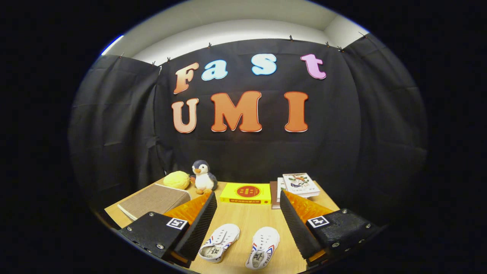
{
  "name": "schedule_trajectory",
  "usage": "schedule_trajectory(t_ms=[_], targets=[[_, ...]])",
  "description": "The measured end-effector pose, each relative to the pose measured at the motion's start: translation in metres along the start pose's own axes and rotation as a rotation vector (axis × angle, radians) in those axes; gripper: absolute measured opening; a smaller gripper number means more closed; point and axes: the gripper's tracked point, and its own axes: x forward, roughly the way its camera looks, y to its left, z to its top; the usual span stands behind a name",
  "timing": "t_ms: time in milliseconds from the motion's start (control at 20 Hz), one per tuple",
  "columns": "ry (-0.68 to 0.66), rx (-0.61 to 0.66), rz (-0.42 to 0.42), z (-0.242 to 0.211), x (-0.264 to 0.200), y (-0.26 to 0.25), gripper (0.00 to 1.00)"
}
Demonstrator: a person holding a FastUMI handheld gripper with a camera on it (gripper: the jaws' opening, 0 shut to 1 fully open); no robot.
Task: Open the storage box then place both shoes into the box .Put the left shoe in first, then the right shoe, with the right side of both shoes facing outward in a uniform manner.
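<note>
Two small white shoes with red and blue stripes lie side by side on the wooden table [247, 224], toes pointing away from me. One shoe [220, 241] lies close to my left finger, the other [263, 247] nearer my right finger. Both sit low between the fingers, touching neither. A flat yellow box [245, 193] with a red round label lies beyond the fingertips at the back of the table, its lid down. My gripper [247, 196] is open wide above the table with nothing in it.
A brown hardcover book [154, 199] lies at the back left. Behind it sit a yellow lemon-shaped toy [177, 179] and a penguin plush [203, 177]. A stack of books [298, 184] lies at the back right, next to the yellow box.
</note>
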Motion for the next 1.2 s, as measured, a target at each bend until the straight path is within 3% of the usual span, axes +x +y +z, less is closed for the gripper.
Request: schedule_trajectory(t_ms=[150,300,450,800,1200], targets=[[0.096,0.138,0.117,-0.033,0.016,0.027,0.99],[0.221,0.418,0.285,-0.059,0.028,0.063,0.99],[0.317,0.607,0.379,-0.083,0.039,0.08,0.98],[0.515,0.852,0.563,-0.135,0.058,0.137,0.98],[0.668,1.071,0.685,-0.164,0.091,0.191,0.98]])
